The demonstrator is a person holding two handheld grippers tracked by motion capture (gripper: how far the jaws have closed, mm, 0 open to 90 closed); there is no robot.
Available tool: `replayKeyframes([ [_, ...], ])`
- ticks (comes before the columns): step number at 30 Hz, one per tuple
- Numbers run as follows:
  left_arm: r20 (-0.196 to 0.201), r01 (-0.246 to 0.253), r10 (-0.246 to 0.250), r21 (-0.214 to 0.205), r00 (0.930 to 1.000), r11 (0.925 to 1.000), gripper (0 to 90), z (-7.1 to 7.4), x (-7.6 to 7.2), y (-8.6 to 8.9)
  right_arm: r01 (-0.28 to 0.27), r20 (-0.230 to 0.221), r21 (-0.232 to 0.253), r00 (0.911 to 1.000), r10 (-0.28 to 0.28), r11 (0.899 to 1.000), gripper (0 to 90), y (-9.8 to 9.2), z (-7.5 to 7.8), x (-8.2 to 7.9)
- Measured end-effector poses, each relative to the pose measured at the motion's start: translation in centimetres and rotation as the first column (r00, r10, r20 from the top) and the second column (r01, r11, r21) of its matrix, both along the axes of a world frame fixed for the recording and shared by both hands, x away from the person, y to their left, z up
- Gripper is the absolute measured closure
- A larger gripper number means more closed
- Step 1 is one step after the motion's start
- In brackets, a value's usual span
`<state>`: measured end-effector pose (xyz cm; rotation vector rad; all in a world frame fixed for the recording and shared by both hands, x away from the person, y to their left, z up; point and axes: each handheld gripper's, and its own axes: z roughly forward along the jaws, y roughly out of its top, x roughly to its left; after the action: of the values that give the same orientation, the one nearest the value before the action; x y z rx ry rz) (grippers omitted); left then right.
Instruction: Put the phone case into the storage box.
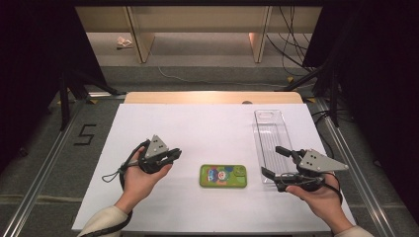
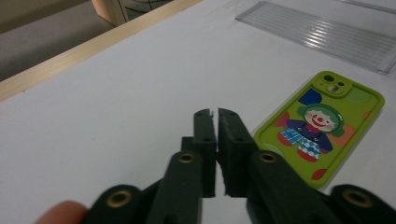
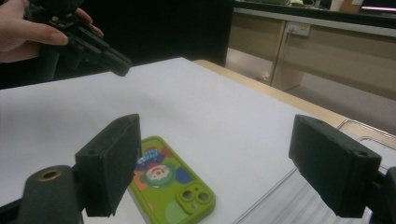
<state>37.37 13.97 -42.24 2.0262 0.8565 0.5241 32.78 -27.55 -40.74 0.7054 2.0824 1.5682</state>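
The green phone case (image 1: 223,176) lies flat, long axis across the table, between the closed, empty left gripper (image 1: 174,153) and the nearer, wide-open, empty right gripper (image 1: 274,162).

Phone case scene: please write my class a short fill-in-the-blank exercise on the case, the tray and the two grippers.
1. The phone case is mainly ____ in colour.
2. The clear tray lies on the person's ____ side of the case.
3. The left gripper has its jaws ____.
4. The right gripper has its jaws ____, with nothing between them.

Missing words: green; right; shut; open
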Motion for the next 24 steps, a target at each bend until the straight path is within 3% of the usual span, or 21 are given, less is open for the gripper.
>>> replayKeyframes([
  [4, -0.028, 0.009, -0.009, 0.03, 0.9996, 0.9995, 90.0, -0.4, 1.2, -1.6, 0.002, -0.004, 0.0, 1.0, -0.002, 1.0, 18.2, 0.0, 0.0, 0.0],
  [10, -0.058, 0.064, -0.059, 0.084, 0.9965, 0.9944, 90.0, -1.5, 2.7, -4.3, 0.003, -0.005, 0.001, 1.0, -0.003, 1.0, 18.2, 0.0, -0.1, 0.0],
  [15, -0.096, 0.112, -0.102, 0.108, 0.9901, 0.9877, 90.0, -2.6, 3.8, -6.5, 0.003, -0.004, 0.003, 1.0, -0.003, 1.0, 18.2, -0.1, -0.1, 0.0],
  [24, -0.158, 0.123, -0.101, 0.138, 0.9823, 0.9827, 90.0, -4.6, 5.3, -7.9, 0.003, -0.005, 0.005, 1.0, -0.003, 1.0, 18.2, -0.1, -0.1, 0.0],
])
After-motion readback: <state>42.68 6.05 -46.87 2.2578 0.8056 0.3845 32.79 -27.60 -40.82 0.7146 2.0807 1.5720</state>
